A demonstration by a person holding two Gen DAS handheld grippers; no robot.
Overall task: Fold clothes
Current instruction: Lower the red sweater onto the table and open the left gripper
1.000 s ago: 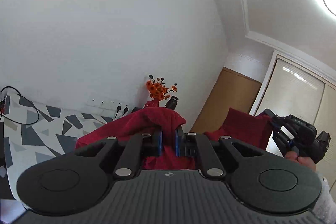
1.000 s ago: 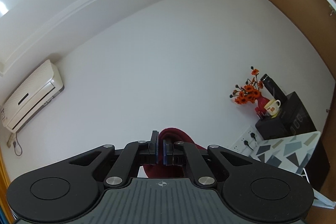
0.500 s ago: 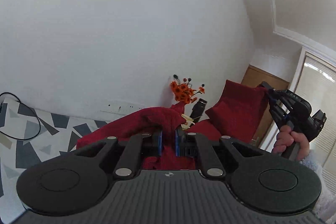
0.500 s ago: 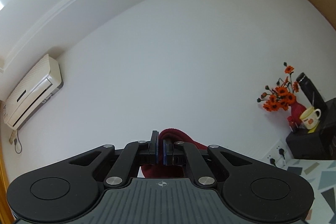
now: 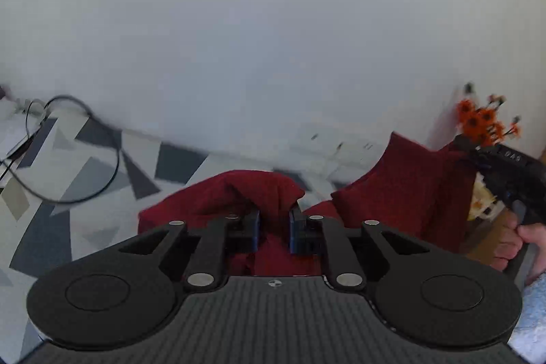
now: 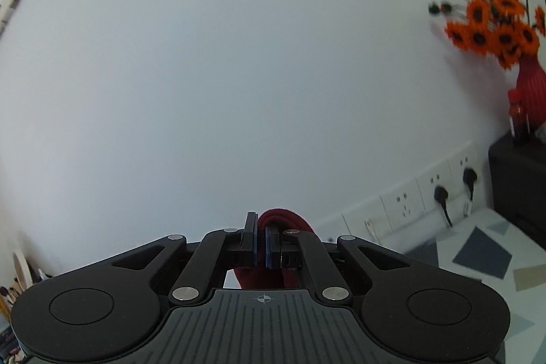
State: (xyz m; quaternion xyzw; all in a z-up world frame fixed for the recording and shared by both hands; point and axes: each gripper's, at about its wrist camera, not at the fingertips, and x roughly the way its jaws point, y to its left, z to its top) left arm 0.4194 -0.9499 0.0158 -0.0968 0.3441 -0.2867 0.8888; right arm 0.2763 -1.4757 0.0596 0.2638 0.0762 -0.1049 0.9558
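Left gripper [image 5: 274,232]: jaws have just been opening; a clear gap now stands between the two blue-edged pads. The red knitted garment [image 5: 245,193] fills that gap and bunches over the fingertips, but the pads do not visibly press on it. Read as released, cloth loosely between the jaws.

Right gripper [image 6: 261,244]: jaws nearly together, clenched on a fold of the same red garment [image 6: 286,220]. A rounded hump of cloth rises just beyond the right pad, and more hangs below the pads in front of the gripper body. In the left wrist view the right gripper [image 5: 477,159] shows at the right edge, held by a person's hand [image 5: 518,244], with a broad panel of the garment hanging from its tip.

Garment position: stretched between the two grippers, lifted above a table [image 5: 68,159] with a grey, white and dark triangle-patterned top. One end is bunched at the left gripper, the other raised at the right.

Surroundings: black cable [image 5: 85,159] looped on the table at far left. White wall sockets [image 6: 426,193] with two black plugs along the wall. Orange artificial flowers [image 6: 494,29] in a red vase [image 6: 530,91] on a black cabinet [image 6: 515,186] at the right. Left wrist view is motion-blurred.
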